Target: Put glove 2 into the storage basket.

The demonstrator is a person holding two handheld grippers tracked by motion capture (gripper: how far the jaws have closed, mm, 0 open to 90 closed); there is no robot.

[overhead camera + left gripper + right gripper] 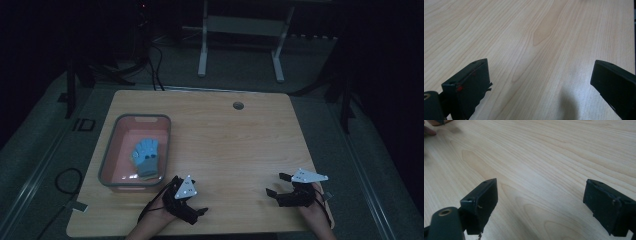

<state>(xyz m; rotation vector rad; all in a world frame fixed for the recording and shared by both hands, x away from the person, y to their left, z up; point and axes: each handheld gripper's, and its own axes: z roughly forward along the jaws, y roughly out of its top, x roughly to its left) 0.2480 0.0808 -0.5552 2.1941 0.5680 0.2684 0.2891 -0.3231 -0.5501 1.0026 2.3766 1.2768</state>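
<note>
A pink basin with a grey rim [142, 117] stands on the left part of the wooden table [230, 140]. In it lies a light blue, glove-shaped thing [145, 156]. My left gripper [196, 200] rests near the front edge, just right of the basin's near corner. It is open, with bare wood between its jaws [540, 82]. My right gripper [277, 184] sits at the front right and points left. It too is open over bare wood [540, 202].
A round cable hole [238, 105] sits near the table's far edge. Behind the table stands a white frame on two legs [202, 60]. A dark cable [67, 180] loops on the floor at the left. The room around is dim.
</note>
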